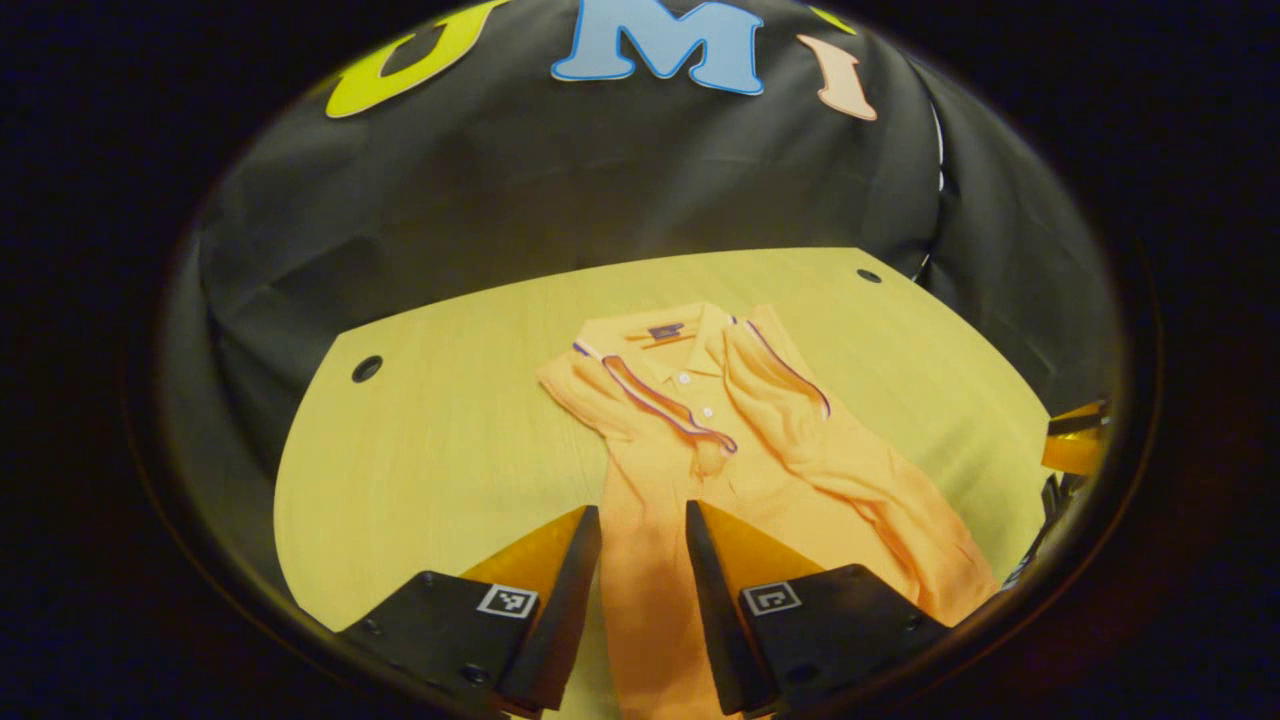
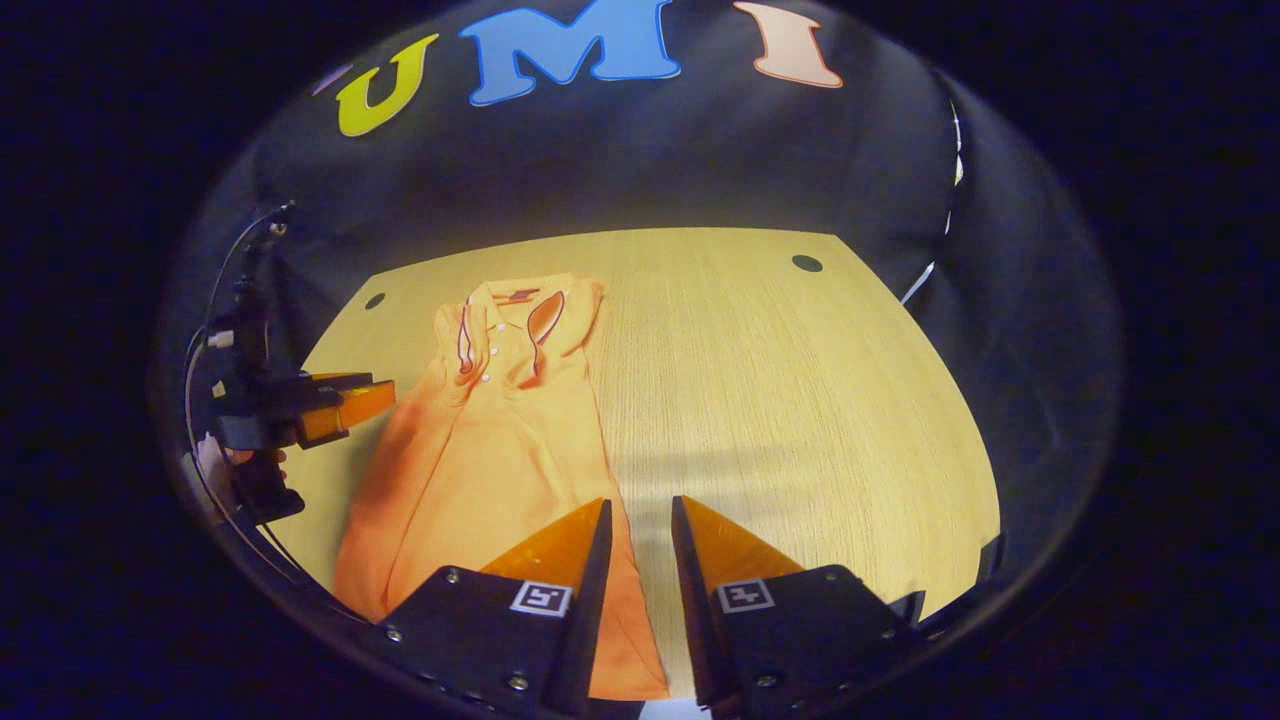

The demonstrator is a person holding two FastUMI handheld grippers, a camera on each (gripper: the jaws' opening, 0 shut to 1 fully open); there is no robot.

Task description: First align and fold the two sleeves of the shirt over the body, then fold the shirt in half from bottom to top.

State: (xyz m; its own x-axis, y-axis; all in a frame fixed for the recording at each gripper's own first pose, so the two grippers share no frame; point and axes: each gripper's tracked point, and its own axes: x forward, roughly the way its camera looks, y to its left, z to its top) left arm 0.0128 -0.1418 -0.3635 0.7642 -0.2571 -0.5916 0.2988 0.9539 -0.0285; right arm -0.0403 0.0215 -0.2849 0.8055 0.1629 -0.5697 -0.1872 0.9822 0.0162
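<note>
Shirt [image 1: 760, 470]: soft matt knit cloth. Table [image 2: 780, 380]: smooth pale wood-grain, slight sheen.

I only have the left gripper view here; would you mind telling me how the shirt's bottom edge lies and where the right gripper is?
Observer: In the right gripper view the shirt lies flat, and its hem reaches the near edge of the table.
Operator: Thank you. And the right gripper?
Observer: The right gripper is open above the shirt's hem-side corner, gripping nothing.
Operator: Is the table beyond that side free?
Observer: Bare wood runs from the shirt's edge to the far corner hole.
</note>
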